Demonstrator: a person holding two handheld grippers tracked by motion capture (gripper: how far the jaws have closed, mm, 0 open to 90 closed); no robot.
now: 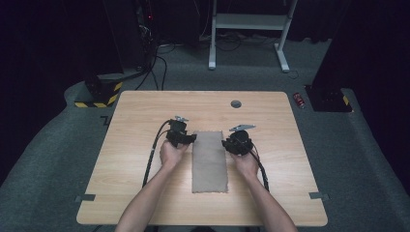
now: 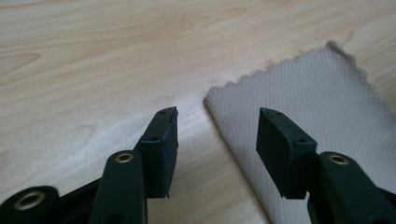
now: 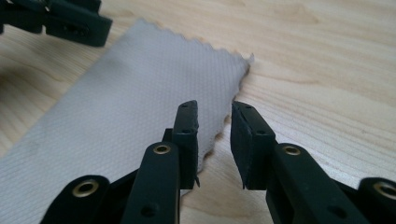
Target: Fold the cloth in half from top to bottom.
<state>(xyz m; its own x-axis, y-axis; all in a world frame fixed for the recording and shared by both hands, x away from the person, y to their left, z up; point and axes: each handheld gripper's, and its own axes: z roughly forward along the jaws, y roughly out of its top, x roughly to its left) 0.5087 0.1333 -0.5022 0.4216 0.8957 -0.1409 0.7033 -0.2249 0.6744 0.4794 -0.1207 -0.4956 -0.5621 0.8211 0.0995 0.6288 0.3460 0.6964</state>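
A long grey-brown cloth with wavy cut edges (image 1: 210, 161) lies flat in the middle of the pale wooden table (image 1: 130, 145). It is folded into a narrow strip that runs from the person toward the far side of the table.

The person holds a black gripper in each hand, one on each side of the far end of the cloth. The left gripper (image 1: 187, 138) sits just beside the cloth's far left corner. In the left gripper view its jaws stand wide apart with nothing between them. One jaw hangs over bare wood and the other hangs over the cloth (image 2: 317, 107), with the cloth's edge running down between them.

The right gripper (image 1: 227, 143) sits just beside the cloth's far right edge. In the right gripper view its jaws have a small gap between them and do not pinch anything. The wavy edge of the cloth (image 3: 126, 102) lies right under that gap. I cannot tell if the tips touch the cloth.

A small round grey plug (image 1: 236, 103) sits in the table near the far edge, well apart from the cloth.
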